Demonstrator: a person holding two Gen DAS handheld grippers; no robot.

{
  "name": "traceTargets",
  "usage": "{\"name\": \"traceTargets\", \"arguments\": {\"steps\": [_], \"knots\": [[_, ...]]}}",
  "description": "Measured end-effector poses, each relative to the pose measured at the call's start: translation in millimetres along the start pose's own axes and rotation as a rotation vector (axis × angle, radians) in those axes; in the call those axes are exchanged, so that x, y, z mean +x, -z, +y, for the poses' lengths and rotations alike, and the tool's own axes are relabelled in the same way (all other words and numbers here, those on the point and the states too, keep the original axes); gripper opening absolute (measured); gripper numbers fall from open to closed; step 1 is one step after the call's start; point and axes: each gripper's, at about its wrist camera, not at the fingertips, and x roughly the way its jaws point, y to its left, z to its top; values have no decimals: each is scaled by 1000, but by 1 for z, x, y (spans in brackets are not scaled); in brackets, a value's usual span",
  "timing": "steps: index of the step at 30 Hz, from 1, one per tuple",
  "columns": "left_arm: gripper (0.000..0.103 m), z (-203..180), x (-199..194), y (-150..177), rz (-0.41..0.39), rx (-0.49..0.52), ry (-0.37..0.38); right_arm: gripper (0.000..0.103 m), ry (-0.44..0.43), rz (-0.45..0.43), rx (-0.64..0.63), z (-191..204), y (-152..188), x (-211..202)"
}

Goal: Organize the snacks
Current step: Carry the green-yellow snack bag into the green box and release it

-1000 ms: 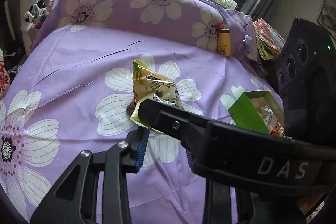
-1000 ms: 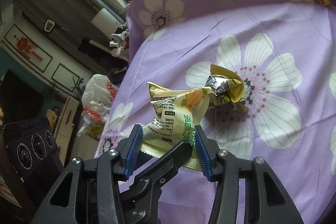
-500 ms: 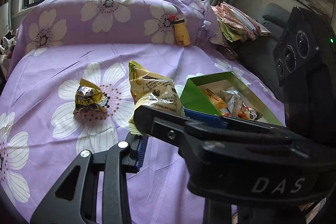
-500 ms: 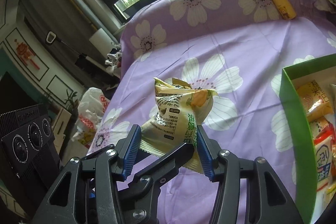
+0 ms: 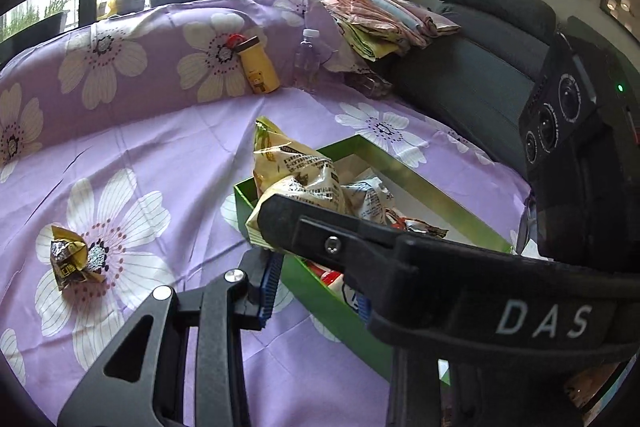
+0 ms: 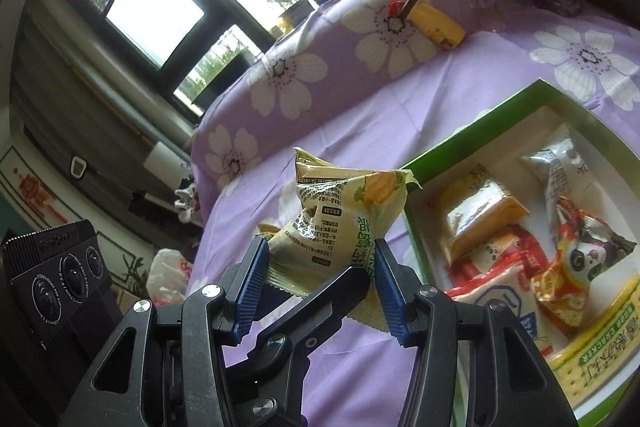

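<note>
Right hand-held gripper (image 6: 320,277) clamped yellow packet (image 6: 340,223), just beside green box (image 6: 416,163) edge. Left hand-held gripper (image 5: 316,287): state unclear. Advice: carry packet over box's bare corner, lower, then release. Second snack (image 5: 70,261) lay on bed.

- We have carried the yellow snack packet (image 6: 340,223) in the right tool (image 6: 320,281) across the bed — it now sits right beside the green box (image 6: 472,139).
- The dark-and-gold wrapped snack (image 5: 68,259) now lies well apart to the left — earlier it was just behind the packet.
</note>
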Motion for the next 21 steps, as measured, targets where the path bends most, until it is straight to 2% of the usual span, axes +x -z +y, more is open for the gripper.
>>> {"name": "traceTargets", "arguments": {"steps": [7,15,19,21], "knots": [[30,-15,30,-5,60,18,76,55,58,-31,89,-31,-6,-11],[31,-27,67,-4,151,-7,123,55,141,-29,199,-67,-8,-10],[37,-29,74,-2,176,-21,125,55,184,-20,234,-79,-8,-7],[43,-29,73,-2,177,-22,124,55,209,-28,243,-82,-8,-8]]}}
